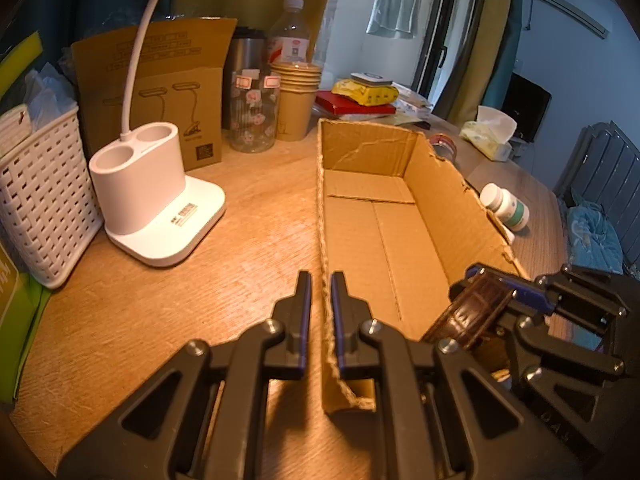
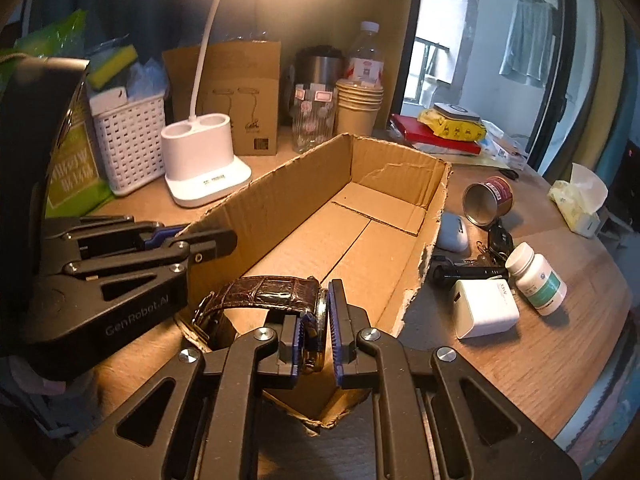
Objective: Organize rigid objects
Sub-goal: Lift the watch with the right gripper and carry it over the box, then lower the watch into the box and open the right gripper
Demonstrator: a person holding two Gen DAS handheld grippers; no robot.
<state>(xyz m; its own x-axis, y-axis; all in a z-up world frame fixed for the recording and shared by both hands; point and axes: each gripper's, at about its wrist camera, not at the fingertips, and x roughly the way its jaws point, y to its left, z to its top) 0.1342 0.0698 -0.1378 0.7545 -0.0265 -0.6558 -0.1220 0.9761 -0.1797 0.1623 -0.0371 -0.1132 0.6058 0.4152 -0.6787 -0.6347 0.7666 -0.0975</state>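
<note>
Left wrist: left gripper (image 1: 321, 304) pinching the near wall of the cardboard box (image 1: 376, 236), 2 fingers nearly closed on it.
Right wrist: right gripper (image 2: 318, 316) clamped on the wristwatch (image 2: 276, 294), case between the pads, brown strap arching left, above the box's near end.

The left gripper (image 1: 321, 280) pinches the cardboard wall; the right gripper (image 2: 320, 292) clamps a wristwatch (image 2: 264, 292).

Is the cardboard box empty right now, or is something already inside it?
Empty. The cardboard box shows only bare floor in both views; the watch is held in the right gripper above its near end.
</note>
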